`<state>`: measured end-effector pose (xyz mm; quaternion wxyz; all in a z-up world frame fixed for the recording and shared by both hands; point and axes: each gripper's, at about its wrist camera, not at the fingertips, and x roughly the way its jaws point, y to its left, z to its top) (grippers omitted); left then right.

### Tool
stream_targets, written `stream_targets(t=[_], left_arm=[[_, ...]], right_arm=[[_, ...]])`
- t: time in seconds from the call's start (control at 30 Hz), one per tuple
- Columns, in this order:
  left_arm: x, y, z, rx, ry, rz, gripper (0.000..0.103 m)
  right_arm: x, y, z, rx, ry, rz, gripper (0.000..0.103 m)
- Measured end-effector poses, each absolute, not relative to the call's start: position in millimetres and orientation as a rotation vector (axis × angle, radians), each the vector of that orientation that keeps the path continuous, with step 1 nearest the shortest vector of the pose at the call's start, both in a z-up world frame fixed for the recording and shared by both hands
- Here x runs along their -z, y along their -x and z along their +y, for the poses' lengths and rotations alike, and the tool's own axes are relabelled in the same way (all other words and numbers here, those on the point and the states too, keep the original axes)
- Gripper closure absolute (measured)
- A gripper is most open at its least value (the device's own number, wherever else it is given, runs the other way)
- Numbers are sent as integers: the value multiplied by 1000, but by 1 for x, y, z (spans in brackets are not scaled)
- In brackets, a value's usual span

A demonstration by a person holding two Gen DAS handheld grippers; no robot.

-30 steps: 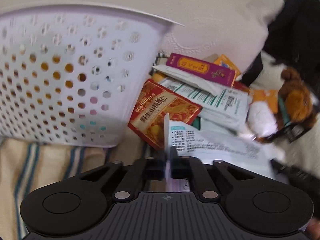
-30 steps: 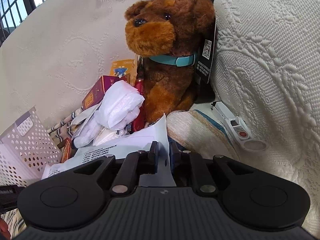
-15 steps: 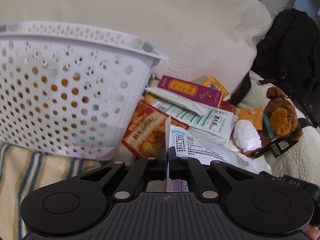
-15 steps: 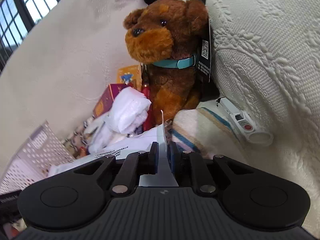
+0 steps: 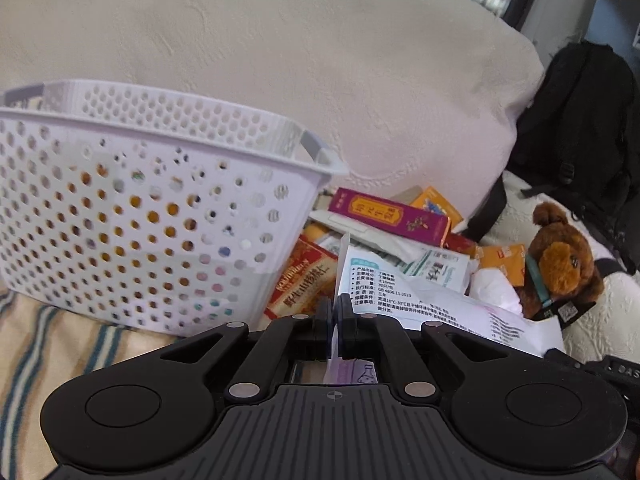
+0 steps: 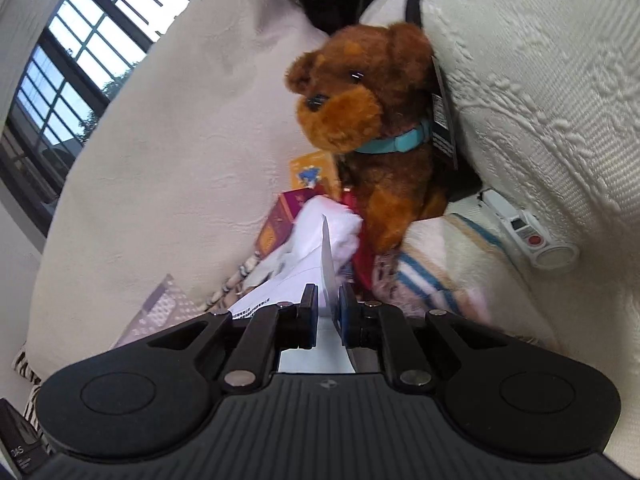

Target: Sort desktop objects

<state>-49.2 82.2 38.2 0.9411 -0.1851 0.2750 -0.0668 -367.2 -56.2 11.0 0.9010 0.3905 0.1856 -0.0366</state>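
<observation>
White perforated basket (image 5: 152, 216): stands upright on a striped cloth (image 5: 36, 344) at the left of the left wrist view; through its holes show patches of orange, blue, pink and white, contents not identifiable; a corner of it also appears low left in the right wrist view. Loose pile just right of the basket: red-and-gold snack packet (image 5: 304, 280) touching the basket's lower corner; magenta box (image 5: 390, 216) lying on top toward the back; orange carton (image 5: 436, 204) behind it; green-printed white pouch (image 5: 440, 270); crumpled white wrapper (image 5: 496, 290); small orange packet (image 5: 502, 262). White printed packet (image 5: 404, 300): at the front of the pile, one edge standing up between the fingers of each gripper. Left gripper (image 5: 335, 312): fingers together, clamped on the packet's near edge. Right gripper (image 6: 328, 308): fingers nearly together, pinching the packet's (image 6: 304, 272) other edge, the sheet rising as a thin blade between them. Brown plush dog (image 6: 372, 120): teal collar, black hang tag, sitting upright at the right end of the pile against a cream textured cushion (image 6: 540, 80). White device with a red button (image 6: 528, 240): lying beside the dog on the cushion. Black backpack (image 5: 580, 120): behind the dog.
</observation>
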Motion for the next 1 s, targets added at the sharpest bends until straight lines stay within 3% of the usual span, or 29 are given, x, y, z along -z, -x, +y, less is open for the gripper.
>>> stream_targets(t=[0.2,0.33,0.47,0.63,0.7,0.73,0.77,0.8,0.83,0.87,0.93,1.0], left_arm=[[-80,48,101,107,390,555,99],[-123,46,121,141,428,498,102],[-170,46,129,112,356,423,102],[-163,57,126,117,277,447,97],[-139,59,121,151,272,505,88],[-123,58,117,160,274,539,84],[-106,58,113,163,282,573,81],[-89,57,111,169,300,609,81],[-72,57,109,179,332,645,80],[-55,56,108,180,383,684,80],[-23,53,108,180,499,756,74],[-1,50,107,154,592,799,56]], right_arm=[[-63,363,-40,25,-783,345,89],[-114,349,-12,-37,-700,263,89],[-152,328,21,-135,-646,233,101],[-157,320,41,-95,-510,253,101],[-141,319,31,-75,-515,286,97],[-133,320,22,-68,-535,300,90],[-123,321,12,-70,-551,320,73],[-112,322,1,-59,-572,338,64],[-102,323,-10,-42,-589,354,45],[-92,323,-20,-35,-600,382,40],[-70,318,-38,-53,-655,453,40],[-55,307,-49,-83,-728,506,40]])
